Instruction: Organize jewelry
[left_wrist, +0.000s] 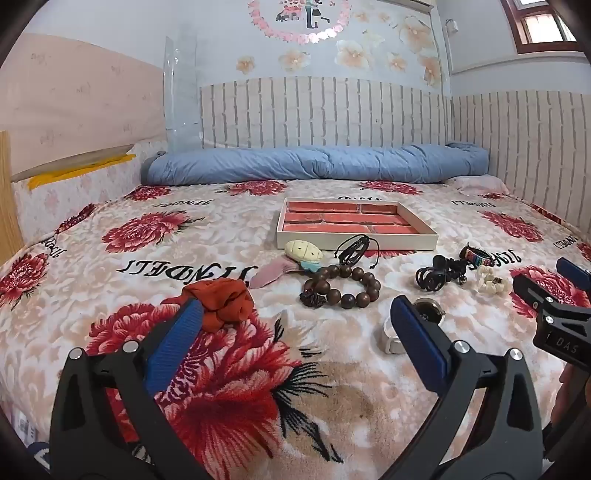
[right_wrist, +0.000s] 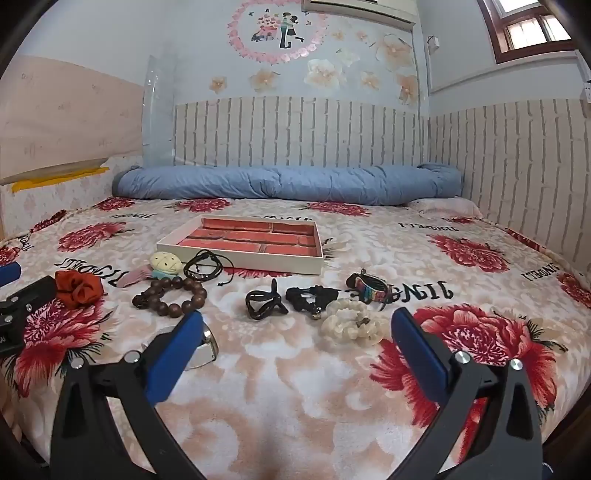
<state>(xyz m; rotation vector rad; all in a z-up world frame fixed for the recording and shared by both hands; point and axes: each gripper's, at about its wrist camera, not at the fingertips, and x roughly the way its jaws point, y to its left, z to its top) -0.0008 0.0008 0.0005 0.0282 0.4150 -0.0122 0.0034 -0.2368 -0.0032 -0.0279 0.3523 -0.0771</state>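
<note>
- Both tools hung low over the bed's flowered blanket (right_wrist: 295, 387), the left tool (left_wrist: 295, 339) and right tool (right_wrist: 295, 343) each spread apart and empty.
- Jewelry lay loose before the tray (right_wrist: 240, 258): wooden bead bracelet (left_wrist: 341, 286), cream bracelet (right_wrist: 351, 323), black cord bracelet (right_wrist: 203, 267), woven band (right_wrist: 369, 288).
- No piece sat in the tray yet.
- Plush pile could probably snag cords or beads, so a shallow pinch might drag neighbours along.

A home bedroom, a bed covered by a plush blanket (left_wrist: 110, 229) with red flowers, a rolled blue quilt (left_wrist: 314, 162) at the far side, flower stickers (right_wrist: 325, 74) on the wall, a small window (right_wrist: 532, 29) above
</note>
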